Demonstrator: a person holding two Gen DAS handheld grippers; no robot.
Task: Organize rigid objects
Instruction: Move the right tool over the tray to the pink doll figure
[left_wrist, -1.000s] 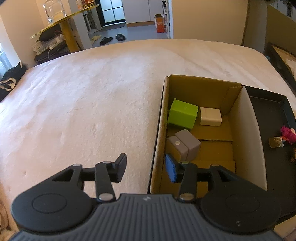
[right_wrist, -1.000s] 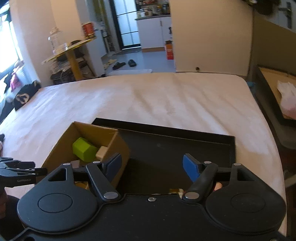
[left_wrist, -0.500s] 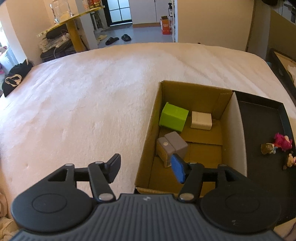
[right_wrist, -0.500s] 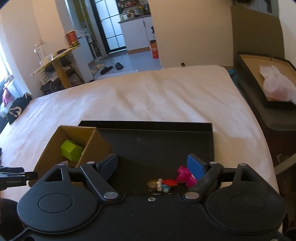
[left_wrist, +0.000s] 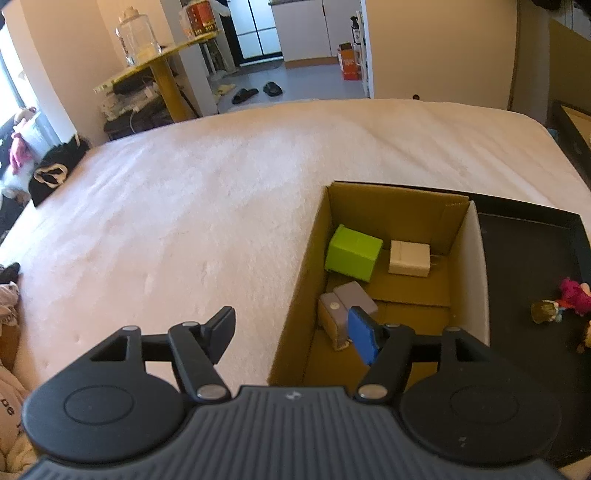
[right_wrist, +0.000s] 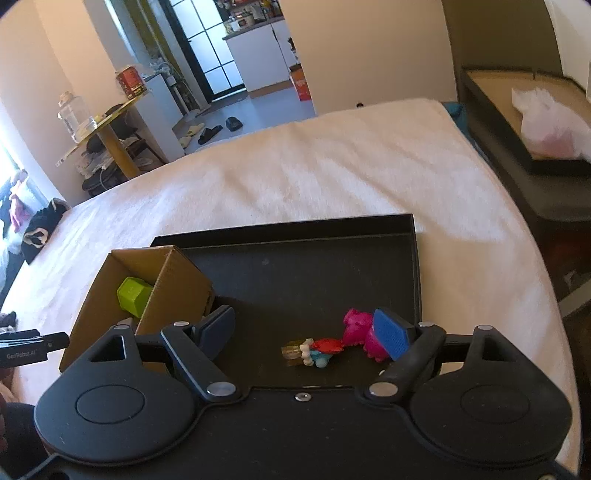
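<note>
A cardboard box (left_wrist: 404, 206) on the bed holds a green block (left_wrist: 352, 253), a beige block (left_wrist: 409, 257) and a grey block (left_wrist: 345, 306). Beside it lies a black tray (right_wrist: 314, 266) with a pink toy (right_wrist: 356, 325) and a small red, blue and yellow figure (right_wrist: 314, 350). My left gripper (left_wrist: 293, 332) is open and empty above the box's near left corner. My right gripper (right_wrist: 306, 332) is open and empty over the tray's near edge, with the toys between its fingers in view. The green block also shows in the right wrist view (right_wrist: 133, 295).
The white bed cover (left_wrist: 184, 206) spreads left and beyond the box. A black tray with a plastic bag (right_wrist: 546, 125) stands off the bed at the right. A yellow side table (left_wrist: 162, 62) with a glass jar stands past the bed's far left.
Both grippers have pulled back and up, staying open. The box and tray now look smaller and farther, and the toys in the tray have come into the right wrist view.
</note>
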